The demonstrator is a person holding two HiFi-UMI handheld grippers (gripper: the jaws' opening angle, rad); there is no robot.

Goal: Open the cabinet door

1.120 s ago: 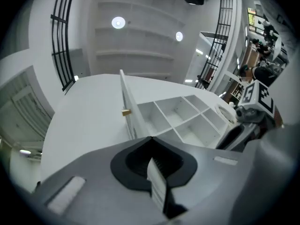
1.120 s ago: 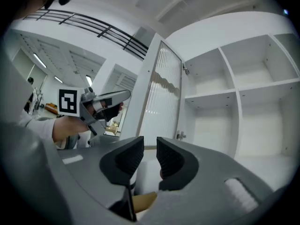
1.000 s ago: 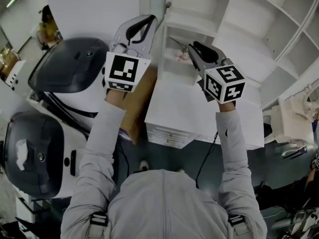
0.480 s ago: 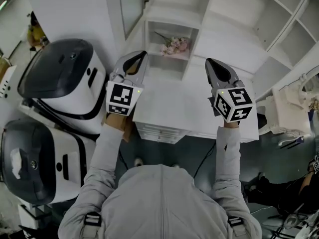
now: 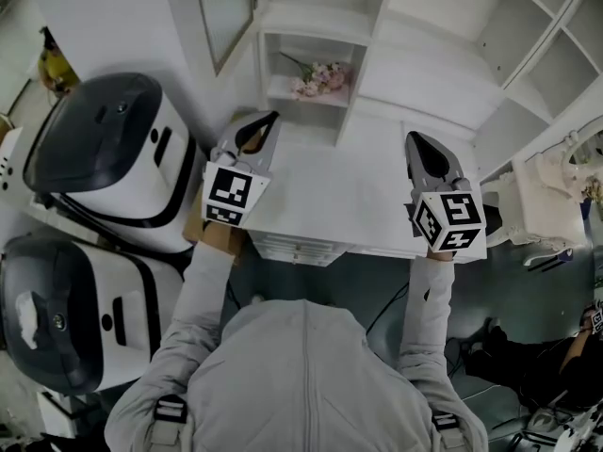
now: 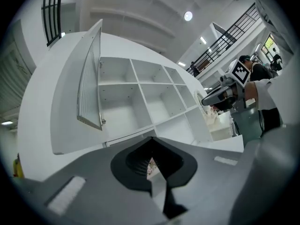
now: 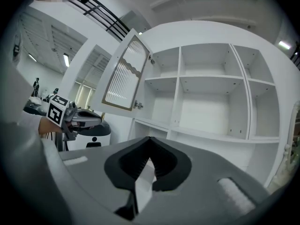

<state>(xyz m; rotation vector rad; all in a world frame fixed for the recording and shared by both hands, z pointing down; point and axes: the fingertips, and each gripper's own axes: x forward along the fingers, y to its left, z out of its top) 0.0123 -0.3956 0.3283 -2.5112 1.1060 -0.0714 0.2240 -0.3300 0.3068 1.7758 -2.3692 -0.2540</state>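
One door (image 7: pixel 124 71), white frame round ribbed glass, already swung wide off the cabinet's (image 5: pixel 443 26) upper left bay, beyond the table's (image 5: pixel 358 205) far left corner. Probably light and stiff, pane fragile; best taken by the knob (image 7: pixel 137 105) at its lower corner. Left claw (image 5: pixel 271 116) and right claw (image 5: pixel 415 137) closed together, empty.

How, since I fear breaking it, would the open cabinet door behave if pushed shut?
The cabinet door probably swings freely on its hinged edge, since it stands wide open from the shelves. Its ribbed middle looks like glass, so it may be fragile and heavier than it looks. The small knob could be slippery to grip.
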